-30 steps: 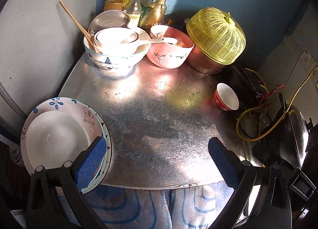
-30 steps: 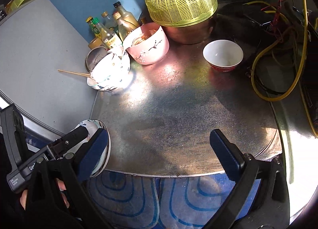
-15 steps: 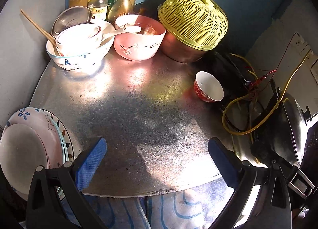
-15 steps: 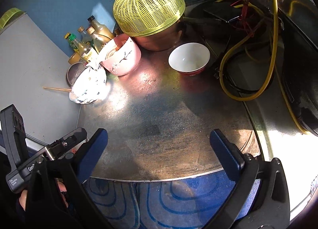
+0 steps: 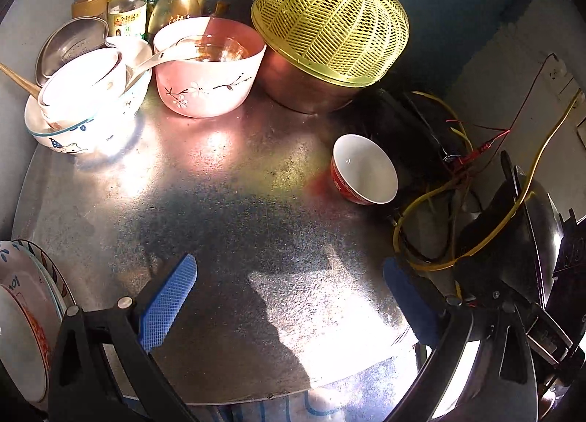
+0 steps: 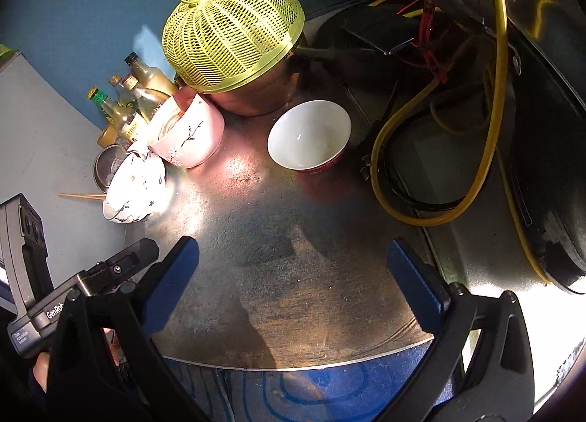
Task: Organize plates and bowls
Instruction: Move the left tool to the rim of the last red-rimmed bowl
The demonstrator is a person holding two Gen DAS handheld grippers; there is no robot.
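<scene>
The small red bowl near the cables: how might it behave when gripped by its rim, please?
The small red bowl looks glazed, so probably slippery and chip-prone. It appears empty, likely light. Its narrow foot may let it tip.

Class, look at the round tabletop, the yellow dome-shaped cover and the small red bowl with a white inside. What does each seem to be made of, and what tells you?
Round tabletop: sheet metal, likely galvanised; mottled grey sheen, bright glare.
Yellow dome-shaped cover: moulded plastic; uniform lattice, matte colour.
Small red bowl with a white inside: probably glazed ceramic; smooth, glossy inside.
</scene>
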